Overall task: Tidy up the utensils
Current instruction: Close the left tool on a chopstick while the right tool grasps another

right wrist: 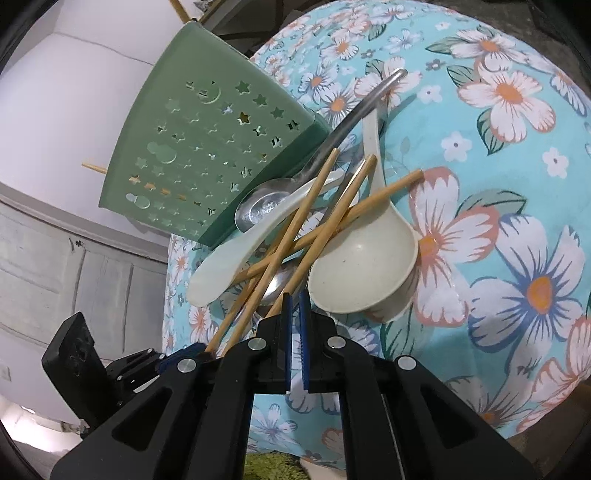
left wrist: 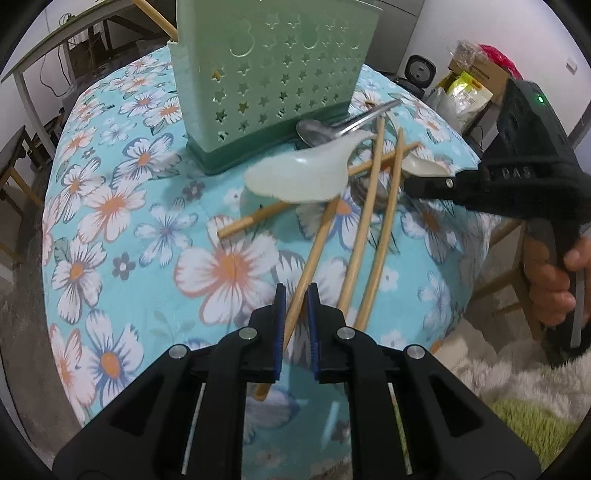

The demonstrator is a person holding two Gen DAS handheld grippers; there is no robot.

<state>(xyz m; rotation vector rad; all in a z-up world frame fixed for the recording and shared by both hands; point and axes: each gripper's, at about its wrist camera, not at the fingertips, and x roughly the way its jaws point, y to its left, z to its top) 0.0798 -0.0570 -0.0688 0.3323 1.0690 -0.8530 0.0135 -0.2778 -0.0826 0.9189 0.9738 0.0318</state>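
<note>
A green utensil holder [left wrist: 269, 77] with star holes stands at the back of the floral table; it also shows in the right wrist view [right wrist: 207, 162]. A chopstick [left wrist: 151, 13] sticks out of it. Beside it lies a pile: several bamboo chopsticks [left wrist: 369, 229], a white rice paddle [left wrist: 299, 177], a metal spoon [left wrist: 317, 131] and a white ladle [right wrist: 365, 266]. My left gripper [left wrist: 295, 295] has its jaws around the near end of one chopstick [left wrist: 314, 254], narrowly apart. My right gripper [right wrist: 294, 299] is nearly shut and empty, just before the pile, by the ladle.
The round table has a blue floral cloth [left wrist: 147, 229]. The right gripper's body [left wrist: 517, 166] and the hand holding it show at the right of the left wrist view. Boxes and bags [left wrist: 469, 85] stand behind. A green rug [left wrist: 535, 424] lies on the floor.
</note>
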